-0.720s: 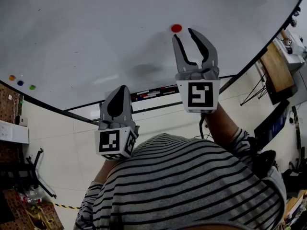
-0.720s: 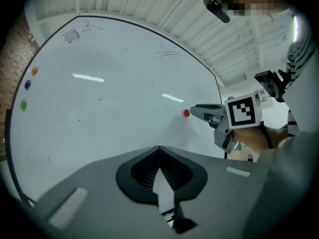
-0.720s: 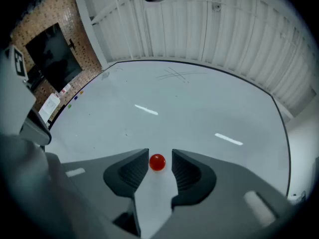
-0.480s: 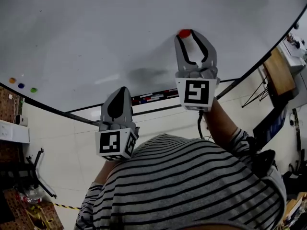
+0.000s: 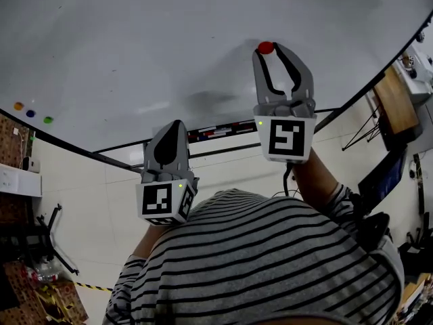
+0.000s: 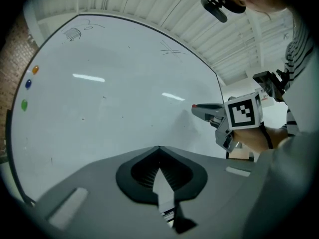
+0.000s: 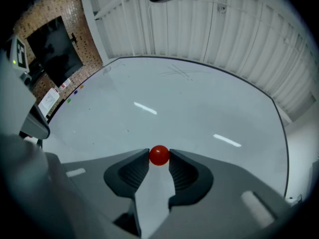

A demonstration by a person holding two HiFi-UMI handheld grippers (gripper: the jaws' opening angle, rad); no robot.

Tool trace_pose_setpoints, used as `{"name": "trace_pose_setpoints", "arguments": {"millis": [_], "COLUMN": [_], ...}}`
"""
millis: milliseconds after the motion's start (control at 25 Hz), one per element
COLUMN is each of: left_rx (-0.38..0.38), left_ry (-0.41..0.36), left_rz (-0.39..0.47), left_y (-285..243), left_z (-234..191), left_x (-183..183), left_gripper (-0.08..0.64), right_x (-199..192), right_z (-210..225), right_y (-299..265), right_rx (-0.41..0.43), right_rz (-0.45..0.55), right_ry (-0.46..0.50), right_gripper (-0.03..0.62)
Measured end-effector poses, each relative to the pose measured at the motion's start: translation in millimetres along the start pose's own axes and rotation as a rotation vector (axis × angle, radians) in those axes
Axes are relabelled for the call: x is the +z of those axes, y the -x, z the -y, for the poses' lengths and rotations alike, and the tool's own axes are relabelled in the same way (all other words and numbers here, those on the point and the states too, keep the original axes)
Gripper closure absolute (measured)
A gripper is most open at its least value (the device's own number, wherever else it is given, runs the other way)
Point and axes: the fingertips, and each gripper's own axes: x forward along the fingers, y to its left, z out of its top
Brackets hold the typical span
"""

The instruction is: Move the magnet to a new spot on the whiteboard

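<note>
right tongs [image 7: 159,154] clamp red magnet [image 7: 159,156] (round ball) | left tongs [image 6: 159,147] closed, empty

Four magnets [image 5: 265,47] [image 5: 18,105] [image 5: 30,113] [image 5: 48,120], two tools [image 5: 174,123] [image 5: 270,47] and one whiteboard [image 5: 169,39].

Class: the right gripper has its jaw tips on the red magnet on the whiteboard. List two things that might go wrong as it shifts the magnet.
1. The right gripper holds the red magnet only at its very jaw tips, so the round magnet may pop out.
2. If dragged rather than lifted, it might scrape the whiteboard.
</note>
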Motion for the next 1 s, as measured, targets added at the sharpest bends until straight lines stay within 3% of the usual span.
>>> {"name": "trace_pose_setpoints", "arguments": {"millis": [200, 400, 640, 1000], "left_rx": [0.014, 0.013, -0.036, -0.037], "left_ry": [-0.015, -0.035, -0.036, -0.027], "left_rz": [0.016, 0.066, 0.066, 0.072], "left_y": [13.0, 27.6, 62.3, 109.5], "left_z": [14.8, 53.1, 107.4, 181.0], "left_x": [4.4, 13.6, 6.9, -0.6], "left_gripper": [0.545, 0.543, 0.545, 0.545], "right_x": [17.7, 16.1, 12.4, 13.4], "right_z": [2.7, 5.9, 2.2, 20.8], "right_y": [52.0, 108.9, 176.5, 251.5], "right_rx": [0.054, 0.138, 0.191, 0.241], "right_rz": [0.007, -0.03, -0.086, -0.128], "right_ry": [-0.174, -0.283, -0.342, -0.392], "right_gripper": [0.468, 0.468, 0.468, 0.468]}}
